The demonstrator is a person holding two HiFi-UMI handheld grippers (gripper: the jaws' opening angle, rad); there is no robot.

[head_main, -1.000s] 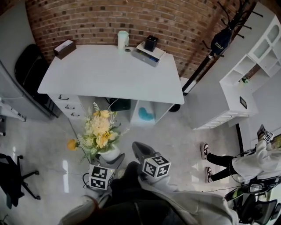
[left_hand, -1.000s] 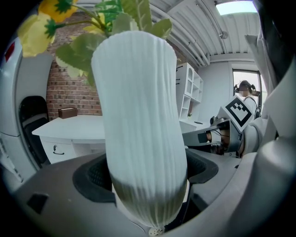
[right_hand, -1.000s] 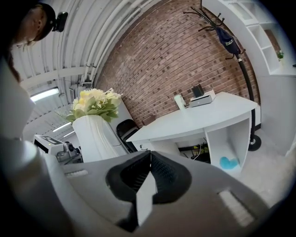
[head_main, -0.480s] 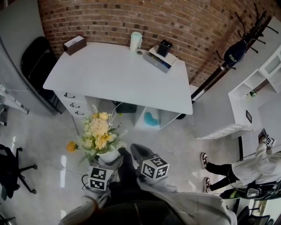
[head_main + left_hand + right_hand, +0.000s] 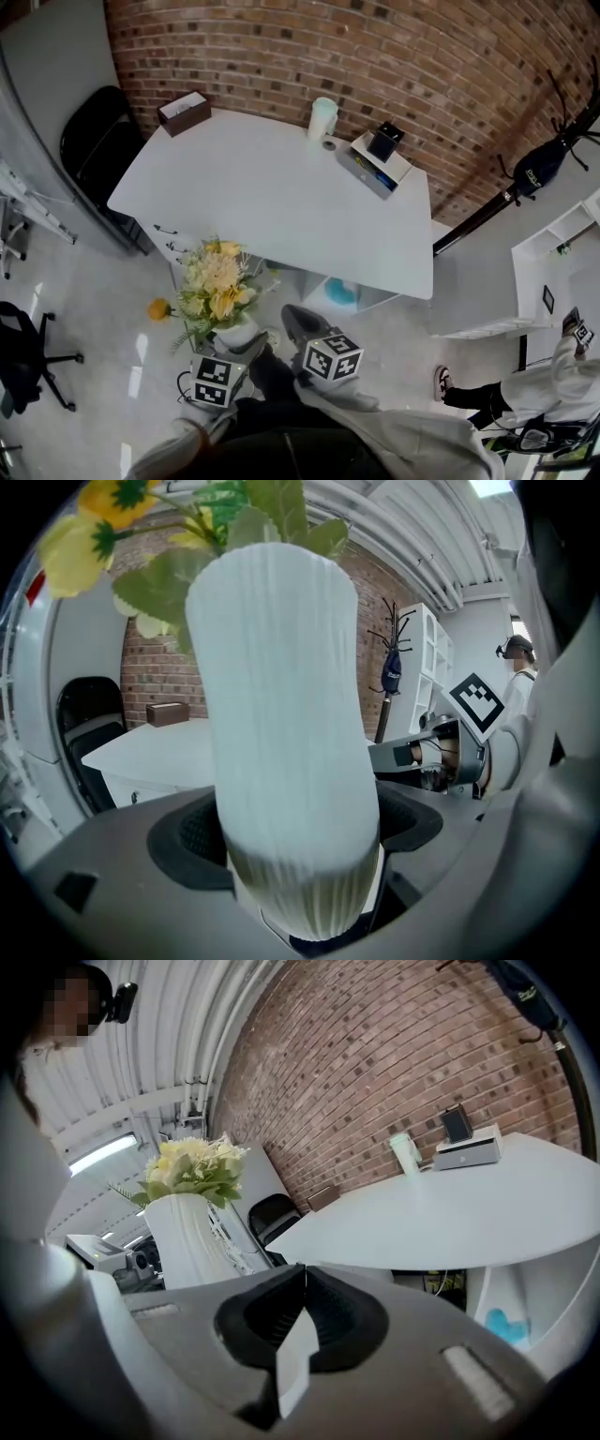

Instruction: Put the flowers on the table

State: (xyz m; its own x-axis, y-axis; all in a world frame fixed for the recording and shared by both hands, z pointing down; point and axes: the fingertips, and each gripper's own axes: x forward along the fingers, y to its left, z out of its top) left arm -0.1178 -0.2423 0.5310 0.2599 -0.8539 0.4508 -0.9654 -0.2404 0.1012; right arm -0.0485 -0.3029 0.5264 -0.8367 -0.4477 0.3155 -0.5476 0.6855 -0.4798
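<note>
The brick wall and the white desk sit closer to me than a second ago, so I am carrying, not yet placing. The desk is bare except along its far edge: a box at the left corner and a cup. My left claw is clamped round the ribbed white vase of flowers, held just short of the desk's near edge. My right claw is closed, empty.

left gripper jaws tight on the vase, right gripper jaws together
</note>
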